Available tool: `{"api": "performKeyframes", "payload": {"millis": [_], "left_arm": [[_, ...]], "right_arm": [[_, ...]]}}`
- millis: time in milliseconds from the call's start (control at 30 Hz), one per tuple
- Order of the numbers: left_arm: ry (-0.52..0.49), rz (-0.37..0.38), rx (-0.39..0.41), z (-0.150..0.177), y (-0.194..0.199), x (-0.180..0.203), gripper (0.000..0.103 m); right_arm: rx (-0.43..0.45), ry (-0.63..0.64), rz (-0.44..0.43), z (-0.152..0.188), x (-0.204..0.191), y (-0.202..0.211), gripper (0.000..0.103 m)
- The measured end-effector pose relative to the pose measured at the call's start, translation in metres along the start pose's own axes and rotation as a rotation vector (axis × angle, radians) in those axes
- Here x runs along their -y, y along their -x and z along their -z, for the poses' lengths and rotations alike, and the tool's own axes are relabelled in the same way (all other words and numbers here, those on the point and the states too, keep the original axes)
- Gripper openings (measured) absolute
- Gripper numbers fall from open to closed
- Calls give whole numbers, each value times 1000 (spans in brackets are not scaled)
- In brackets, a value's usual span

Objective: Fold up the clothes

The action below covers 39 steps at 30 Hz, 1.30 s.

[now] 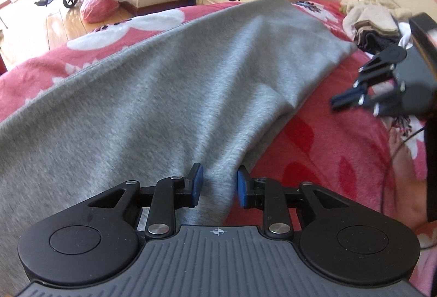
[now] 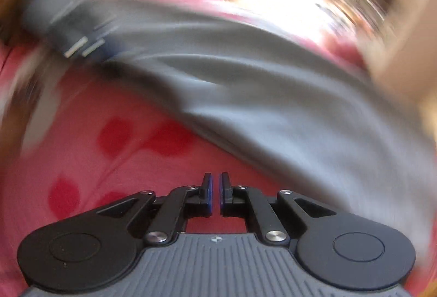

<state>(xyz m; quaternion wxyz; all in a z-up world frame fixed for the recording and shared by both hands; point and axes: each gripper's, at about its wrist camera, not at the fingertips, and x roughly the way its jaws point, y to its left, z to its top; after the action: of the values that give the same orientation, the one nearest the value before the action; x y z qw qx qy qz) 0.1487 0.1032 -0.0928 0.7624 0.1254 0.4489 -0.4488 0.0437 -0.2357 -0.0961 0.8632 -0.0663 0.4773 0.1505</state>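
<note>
2 claws [image 1: 217,185] over grey garment [image 1: 164,73].

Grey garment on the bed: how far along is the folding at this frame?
Early to midway. Done: the grey garment lies on the pink blanket, one edge apparently doubled over at its right side. In hand: the left gripper is open around a fabric ridge; the right gripper, nearly shut, holds nothing over the blanket. Left: most of the garment is spread out, unfolded.

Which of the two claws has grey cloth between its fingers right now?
The left claw: its blue-padded fingers stand apart with an edge of the grey sweatshirt fabric between them. The right claw is nearly closed, empty, over the bare pink floral blanket.
</note>
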Motion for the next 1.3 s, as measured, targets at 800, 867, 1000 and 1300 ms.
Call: {"api": "performKeyframes", "payload": {"millis": [800,867,1000,1300], "left_arm": [[-216,-181,-33,7,-11,51,43],[-239,-190,-34,9,-11,53,43],[-271,-202,-34,13,-12,55,43],[-246,-181,-45,14,-4,52,47]], "right_arm": [[279,-1262,161,116,240,68,4],[288,-1246,177,109,240,66,4],[301,-1215,209,94,241,62,4],[240,-1124,221,83,227,60,15]]}}
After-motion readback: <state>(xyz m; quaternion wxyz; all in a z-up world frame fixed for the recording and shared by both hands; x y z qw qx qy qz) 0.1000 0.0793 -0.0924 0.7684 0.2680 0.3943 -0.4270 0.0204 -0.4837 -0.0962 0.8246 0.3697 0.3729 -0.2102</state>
